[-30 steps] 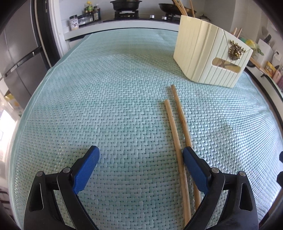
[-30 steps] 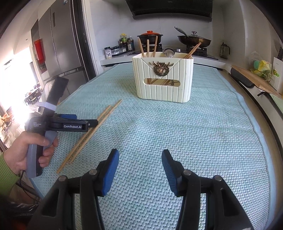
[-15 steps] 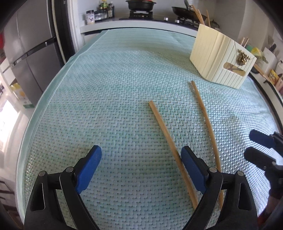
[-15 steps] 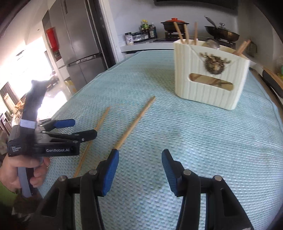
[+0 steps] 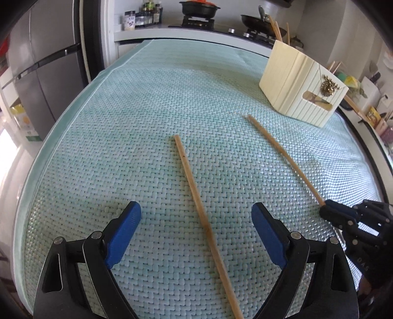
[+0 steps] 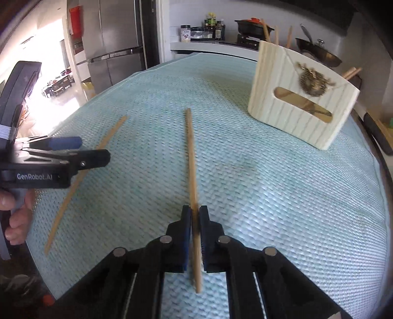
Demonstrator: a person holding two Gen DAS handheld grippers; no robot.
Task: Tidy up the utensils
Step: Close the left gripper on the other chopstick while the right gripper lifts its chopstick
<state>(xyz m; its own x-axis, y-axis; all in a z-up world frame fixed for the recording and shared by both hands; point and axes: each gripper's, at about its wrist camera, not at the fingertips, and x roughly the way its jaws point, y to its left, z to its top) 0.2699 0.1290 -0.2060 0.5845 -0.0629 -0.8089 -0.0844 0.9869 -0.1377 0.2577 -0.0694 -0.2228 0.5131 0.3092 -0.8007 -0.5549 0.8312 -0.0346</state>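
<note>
Two wooden chopsticks lie on the teal woven mat. My right gripper point(image 6: 195, 216) is shut on the right chopstick point(image 6: 191, 157) near its near end; this shows in the left wrist view too, chopstick point(image 5: 282, 157) and gripper point(image 5: 328, 212). My left gripper point(image 5: 196, 220) is open and straddles the left chopstick point(image 5: 196, 196), which lies between its pads without touching them. From the right wrist view the left gripper point(image 6: 81, 149) hovers over that chopstick point(image 6: 81, 176). The cream utensil holder point(image 5: 302, 90) with several utensils stands at the back right, also seen in the right wrist view point(image 6: 302, 108).
The mat point(image 5: 147, 103) covers the table to its rounded edges. A fridge point(image 6: 115, 44) stands left. A counter behind holds spice jars point(image 5: 142, 19), a pot point(image 5: 196, 9) and a pan point(image 6: 319, 54). Clutter lines the right side point(image 5: 373, 115).
My right gripper has closed on the right chopstick. My left gripper has shifted so the left chopstick now lies between its open jaws. The chopsticks are spread further apart.
</note>
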